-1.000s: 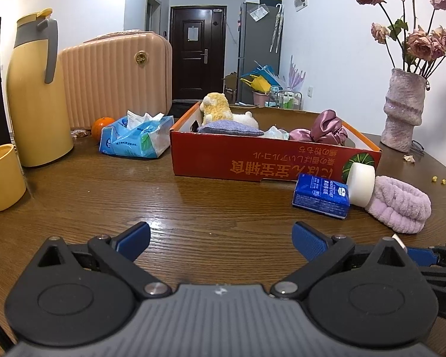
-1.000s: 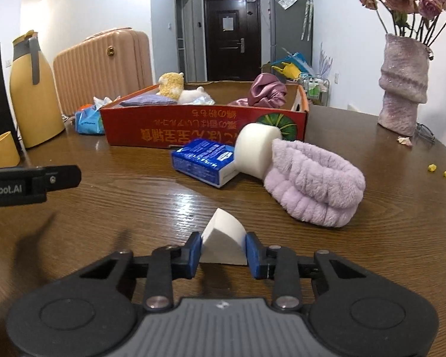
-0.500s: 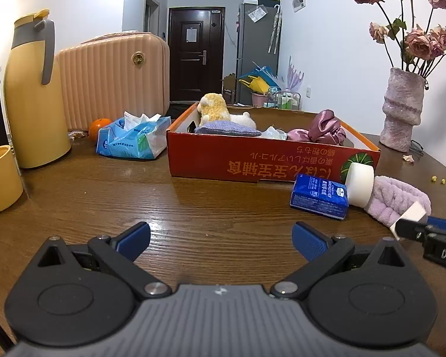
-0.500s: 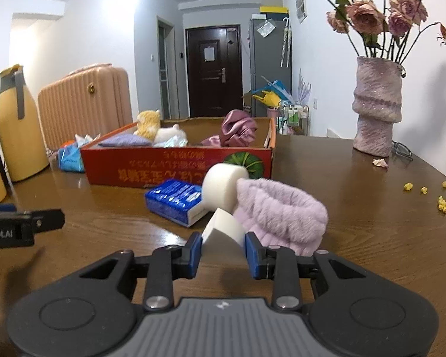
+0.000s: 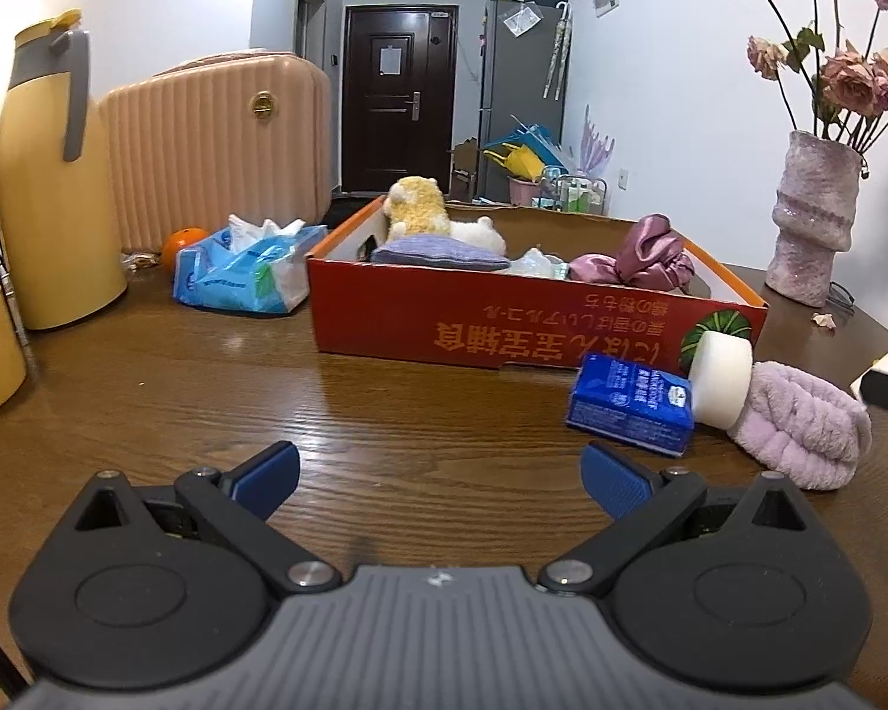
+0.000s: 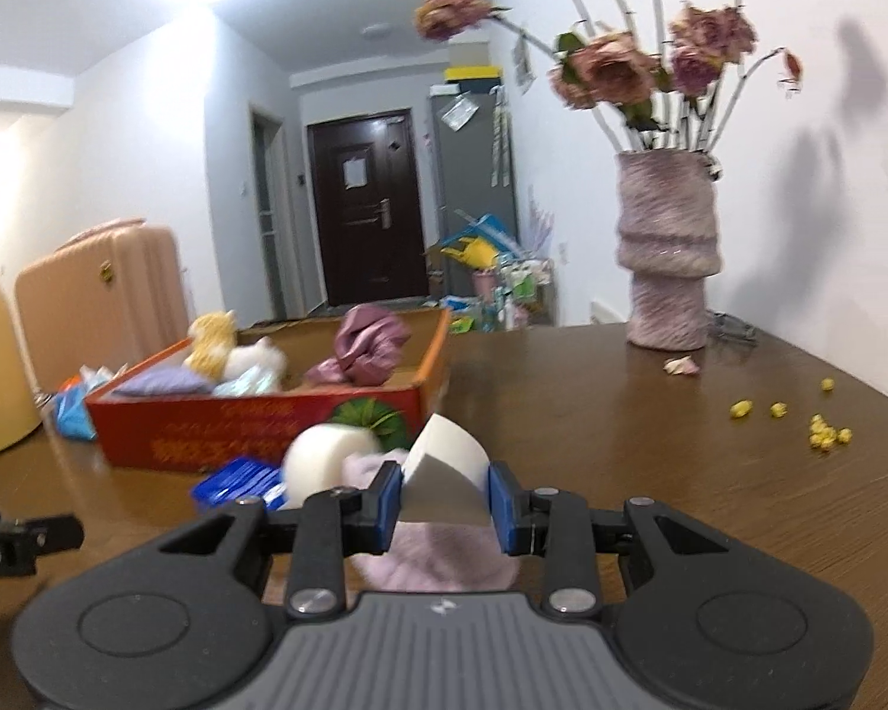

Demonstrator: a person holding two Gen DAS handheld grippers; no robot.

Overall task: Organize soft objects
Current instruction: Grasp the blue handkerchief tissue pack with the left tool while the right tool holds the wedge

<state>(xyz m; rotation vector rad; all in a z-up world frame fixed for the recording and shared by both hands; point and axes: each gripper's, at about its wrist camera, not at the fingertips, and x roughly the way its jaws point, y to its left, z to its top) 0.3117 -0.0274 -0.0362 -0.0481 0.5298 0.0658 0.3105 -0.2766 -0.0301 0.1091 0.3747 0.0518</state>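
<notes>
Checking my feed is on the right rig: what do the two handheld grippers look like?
Both match: left gripper and right gripper have black linkage arms with silver pivot screws, round black side housings, a ribbed grey centre body with a small logo, and blue ribbed pads. No cables or sleeves show.

The cardboard box (image 5: 503,325) is red with orange lettering, an orange rim and a green-striped melon picture at one corner. Inside lie a yellow plush toy (image 5: 415,208), a lavender cushion (image 5: 438,252) and mauve satin fabric (image 5: 651,251). The headband (image 5: 799,420) is pale lilac, the tissue packet (image 5: 630,402) blue, the foam wedge (image 6: 444,473) white between blue-padded tongs (image 6: 444,500). The worktop (image 5: 414,414) is dark brown woodgrain.
</notes>
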